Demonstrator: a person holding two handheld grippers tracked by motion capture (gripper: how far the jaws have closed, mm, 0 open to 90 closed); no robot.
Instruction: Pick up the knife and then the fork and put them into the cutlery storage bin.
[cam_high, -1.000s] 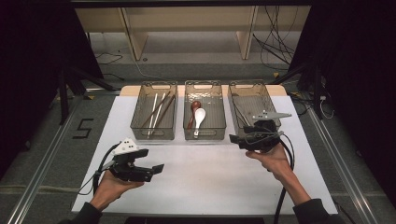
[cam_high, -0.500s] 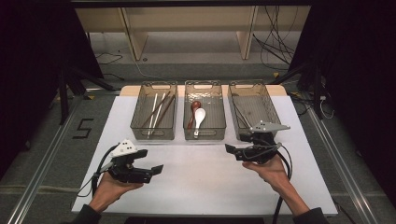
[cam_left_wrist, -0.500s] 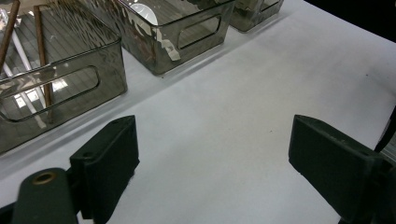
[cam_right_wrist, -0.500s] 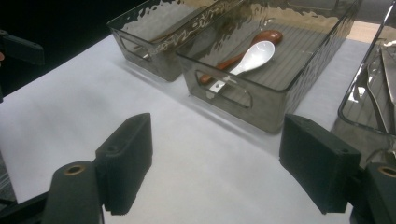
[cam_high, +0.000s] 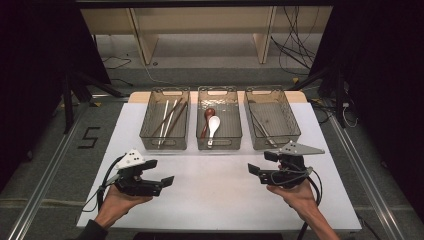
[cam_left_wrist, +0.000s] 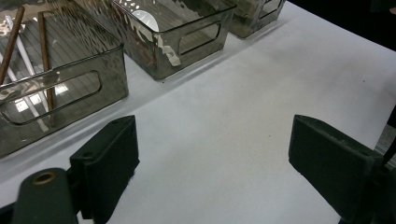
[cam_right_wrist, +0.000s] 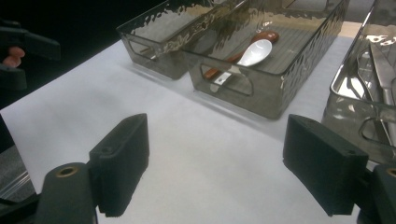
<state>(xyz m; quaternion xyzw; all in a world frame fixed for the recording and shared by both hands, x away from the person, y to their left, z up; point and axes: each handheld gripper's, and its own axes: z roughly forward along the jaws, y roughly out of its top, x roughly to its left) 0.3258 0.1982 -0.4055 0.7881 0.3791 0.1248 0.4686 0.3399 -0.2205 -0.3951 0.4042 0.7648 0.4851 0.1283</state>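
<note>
High view: the right gripper (cam_high: 261, 172) has just been opening, nothing between its jaws, the right bin (cam_high: 272, 118) beyond. Left gripper view: the left gripper (cam_left_wrist: 212, 161) gapes over bare table (cam_left_wrist: 224, 140). Right gripper view: utensils (cam_right_wrist: 385, 79) lie right of the jaws (approach low, aligned lengthwise).

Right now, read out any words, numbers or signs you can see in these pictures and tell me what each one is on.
"5": a number laid out in dark tape strips on the grey floor, left of the white table, in the high view.
No other writing can be read: the three clear bins, the utensils in them and the grippers carry none.
</note>
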